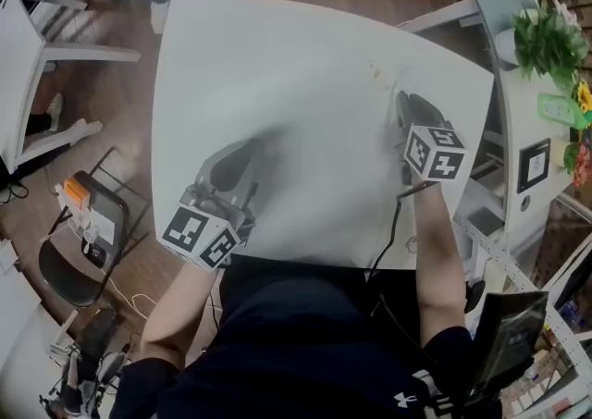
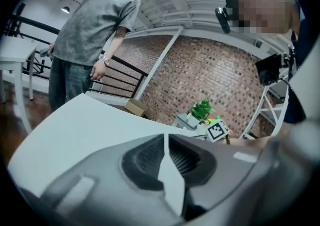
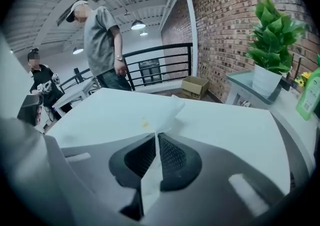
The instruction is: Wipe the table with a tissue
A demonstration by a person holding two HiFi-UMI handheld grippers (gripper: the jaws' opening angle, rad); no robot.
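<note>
Setting as I see it: brick wall [image 3: 225, 20], black railing [image 3: 155, 65], wooden floor [image 1: 120, 112], lit ceiling lamps [image 3: 138, 24], potted plant [image 3: 272, 35] on a side shelf [image 3: 242, 79].

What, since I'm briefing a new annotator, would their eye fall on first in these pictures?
The large white table fills the head view. Over its right side the right tool pinches a thin white paper tissue next to a small yellow stain, while the shut left tool is over the near left. A leafy green plant in a white pot stands beyond the table's right edge.
</note>
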